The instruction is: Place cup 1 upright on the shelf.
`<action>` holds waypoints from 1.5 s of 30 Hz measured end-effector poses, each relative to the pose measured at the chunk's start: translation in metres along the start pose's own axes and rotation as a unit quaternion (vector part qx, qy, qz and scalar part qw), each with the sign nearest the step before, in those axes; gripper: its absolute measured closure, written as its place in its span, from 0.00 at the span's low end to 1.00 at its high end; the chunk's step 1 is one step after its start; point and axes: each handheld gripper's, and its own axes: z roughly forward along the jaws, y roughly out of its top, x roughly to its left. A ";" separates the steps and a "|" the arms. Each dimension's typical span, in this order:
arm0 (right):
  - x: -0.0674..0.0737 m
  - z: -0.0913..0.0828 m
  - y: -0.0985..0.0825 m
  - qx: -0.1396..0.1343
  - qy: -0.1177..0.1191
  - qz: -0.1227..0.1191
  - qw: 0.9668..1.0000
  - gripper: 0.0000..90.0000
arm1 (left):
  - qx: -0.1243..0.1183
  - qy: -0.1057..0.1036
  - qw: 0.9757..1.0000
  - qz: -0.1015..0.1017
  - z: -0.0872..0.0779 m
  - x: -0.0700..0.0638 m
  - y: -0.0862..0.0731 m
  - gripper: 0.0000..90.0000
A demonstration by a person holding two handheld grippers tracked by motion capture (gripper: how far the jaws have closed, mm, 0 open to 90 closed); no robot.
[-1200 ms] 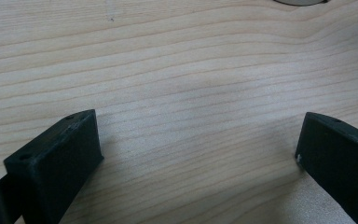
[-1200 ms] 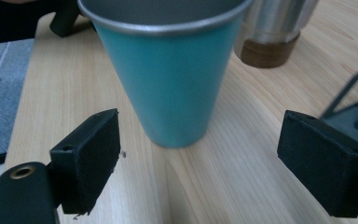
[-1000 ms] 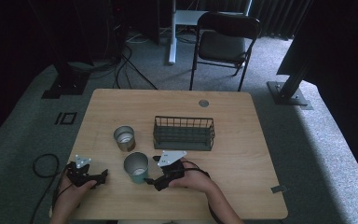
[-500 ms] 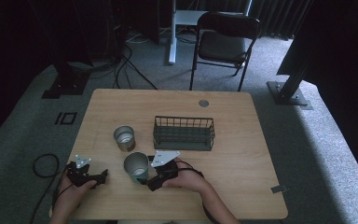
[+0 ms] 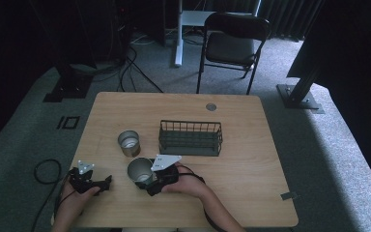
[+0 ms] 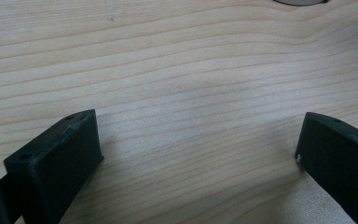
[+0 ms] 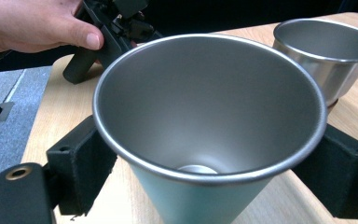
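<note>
Since a second ago your right hand-held gripper has slid leftward until its jaws stand on either side of the near steel cup, while your left one has stayed put.

Going left to right: your left hand-held gripper rests near the desk's front-left corner, jaws spread wide over bare wood grain and holding nothing. To its right, the near steel cup stands upright between the right hand-held gripper's jaws. The black pads sit at both walls, but I cannot tell whether they are pressing yet or just beside the metal. Ahead of that gripper and slightly left stands the second steel cup, apart from the first. Ahead and to its right sits the wire basket, with nothing in it.

By my reading the job is early: the reach is done, while the squeeze, lift and placing remain.

The cups are thin brushed metal, tapered, with rolled rims; expect smooth, slippery walls. The basket is dark open wire, rectangular and rigid. The desk is pale laminate with printed grain.
</note>
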 end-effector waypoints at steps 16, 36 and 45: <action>0.003 0.016 0.005 -0.020 0.002 0.007 1.000 0.12 | 0.000 0.000 1.000 0.000 0.000 0.000 0.000 0.01; 0.000 0.005 0.030 -0.039 -0.006 0.012 0.999 0.14 | 0.001 0.000 1.000 0.000 0.000 0.000 0.000 0.01; -0.005 -0.009 0.047 -0.059 -0.012 0.024 0.998 0.14 | 0.000 0.000 1.000 0.001 0.000 0.000 0.000 0.01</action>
